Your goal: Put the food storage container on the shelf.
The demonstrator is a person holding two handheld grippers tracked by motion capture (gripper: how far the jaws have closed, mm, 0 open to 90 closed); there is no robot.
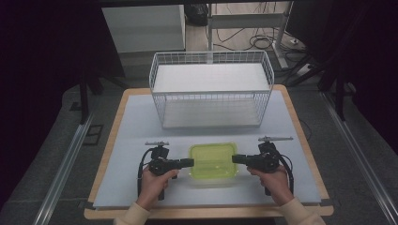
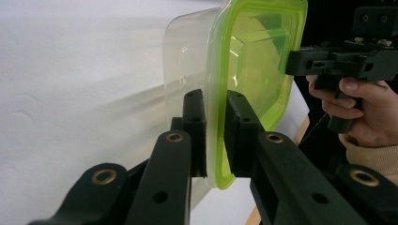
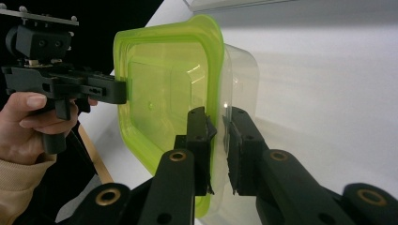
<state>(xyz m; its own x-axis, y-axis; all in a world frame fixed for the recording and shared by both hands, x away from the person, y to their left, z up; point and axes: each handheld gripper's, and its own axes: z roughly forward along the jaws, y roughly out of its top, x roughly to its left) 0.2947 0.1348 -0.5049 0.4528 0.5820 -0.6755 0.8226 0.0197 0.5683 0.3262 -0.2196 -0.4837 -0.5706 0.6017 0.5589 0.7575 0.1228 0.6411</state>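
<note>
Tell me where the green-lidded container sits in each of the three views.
High view: the green-lidded container sits low centre, between the left gripper and right gripper.
Left gripper view: upper centre-right, on edge, rim between the jaws.
Right gripper view: centre-left, rim between the jaws.
Shared landmark: the white table.

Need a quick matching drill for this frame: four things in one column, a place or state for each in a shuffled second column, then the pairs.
1. left gripper
2. right gripper
3. wire basket
4. lidded container

A. stands at the far side of the table, nothing in it
B. shut on the container's right rim
C. clear body, green lid, between both grippers
D. shut on the container's left rim

Pairs: 1-D, 2-B, 3-A, 4-C
</note>
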